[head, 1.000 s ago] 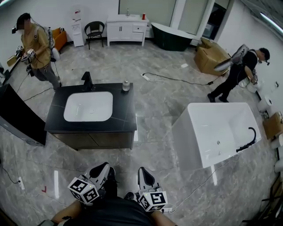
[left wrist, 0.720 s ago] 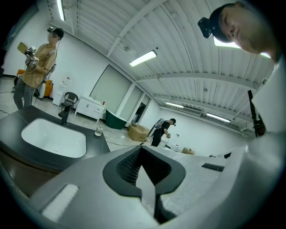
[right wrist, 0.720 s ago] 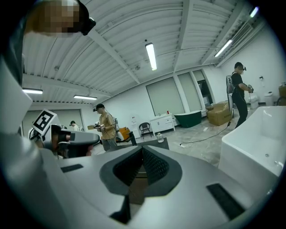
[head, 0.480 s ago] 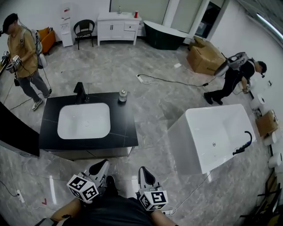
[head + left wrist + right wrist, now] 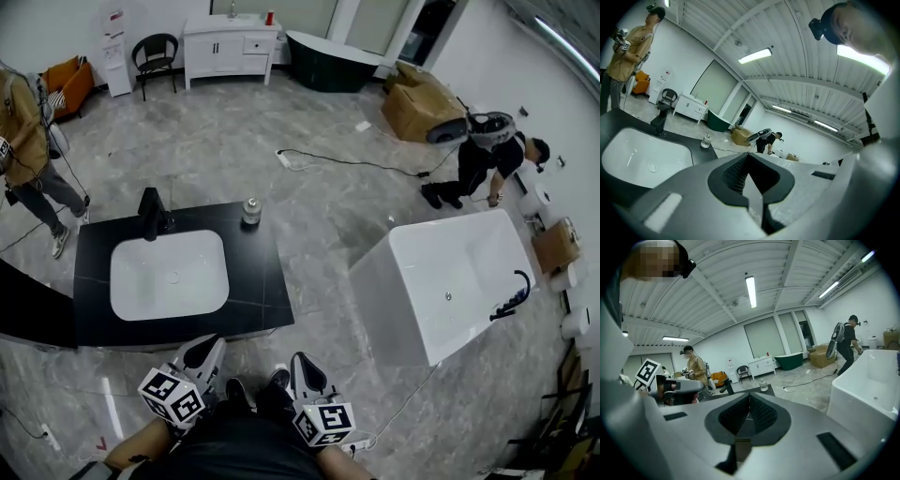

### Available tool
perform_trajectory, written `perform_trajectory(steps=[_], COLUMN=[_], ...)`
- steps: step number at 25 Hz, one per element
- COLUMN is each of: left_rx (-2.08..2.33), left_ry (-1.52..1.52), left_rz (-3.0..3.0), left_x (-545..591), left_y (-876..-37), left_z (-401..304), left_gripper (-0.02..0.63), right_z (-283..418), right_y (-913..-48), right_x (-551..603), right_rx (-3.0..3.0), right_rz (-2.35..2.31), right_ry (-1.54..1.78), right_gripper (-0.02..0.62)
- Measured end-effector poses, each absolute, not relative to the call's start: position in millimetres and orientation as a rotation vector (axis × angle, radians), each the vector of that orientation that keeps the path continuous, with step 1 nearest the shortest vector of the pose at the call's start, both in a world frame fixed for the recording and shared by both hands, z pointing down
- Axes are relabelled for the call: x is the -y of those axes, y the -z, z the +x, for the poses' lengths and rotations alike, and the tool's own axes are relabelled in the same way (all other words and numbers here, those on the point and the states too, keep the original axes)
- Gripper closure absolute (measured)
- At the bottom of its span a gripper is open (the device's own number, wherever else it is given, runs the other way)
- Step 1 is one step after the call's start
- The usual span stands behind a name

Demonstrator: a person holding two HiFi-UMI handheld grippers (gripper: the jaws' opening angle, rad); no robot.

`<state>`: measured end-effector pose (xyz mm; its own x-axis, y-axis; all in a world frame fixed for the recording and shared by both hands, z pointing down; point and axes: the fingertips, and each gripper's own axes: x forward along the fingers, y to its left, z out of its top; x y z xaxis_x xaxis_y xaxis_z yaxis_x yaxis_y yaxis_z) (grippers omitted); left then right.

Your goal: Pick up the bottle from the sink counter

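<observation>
A small clear bottle (image 5: 250, 210) with a grey cap stands upright at the far right corner of the black sink counter (image 5: 265, 290). The counter holds a white basin (image 5: 169, 275) and a black faucet (image 5: 150, 214). My left gripper (image 5: 202, 351) and right gripper (image 5: 301, 365) are held close to my body, short of the counter's near edge, both shut and empty. The bottle (image 5: 706, 141) shows small and far off in the left gripper view, beyond the shut left gripper (image 5: 749, 157). In the right gripper view, the bottle (image 5: 763, 385) is just as distant past the right gripper (image 5: 749, 401).
A white bathtub (image 5: 450, 281) stands to the right of the counter. One person (image 5: 23, 141) stands at the far left, another (image 5: 478, 159) bends over at the far right. A cable (image 5: 375, 164) lies on the floor beyond. Cardboard boxes (image 5: 417, 108) and a white cabinet (image 5: 230, 37) stand at the back.
The counter and bottle have come closer and lower in the head view as I walk up to them. Both grippers stay shut near my body. The person at the left has drifted to the frame's edge.
</observation>
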<state>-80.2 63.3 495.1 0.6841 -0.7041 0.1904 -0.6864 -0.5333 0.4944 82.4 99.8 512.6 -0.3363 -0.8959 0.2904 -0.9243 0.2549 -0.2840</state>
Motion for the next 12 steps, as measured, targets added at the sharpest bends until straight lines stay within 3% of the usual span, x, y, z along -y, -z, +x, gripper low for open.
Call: perform_trajectory(steps=[12], left_rx=[1.206], left_ry=[-0.01], left_rz=[2.356], left_x=[42.8], left_y=[-497.7], left_z=[-57.7], left_gripper=[0.607], right_z=[100.8], right_y=[-532.3], right_x=[16.9], right_rx=[2.518], right_rz=[1.636], right_ry=[-0.709], right_gripper=[0.589])
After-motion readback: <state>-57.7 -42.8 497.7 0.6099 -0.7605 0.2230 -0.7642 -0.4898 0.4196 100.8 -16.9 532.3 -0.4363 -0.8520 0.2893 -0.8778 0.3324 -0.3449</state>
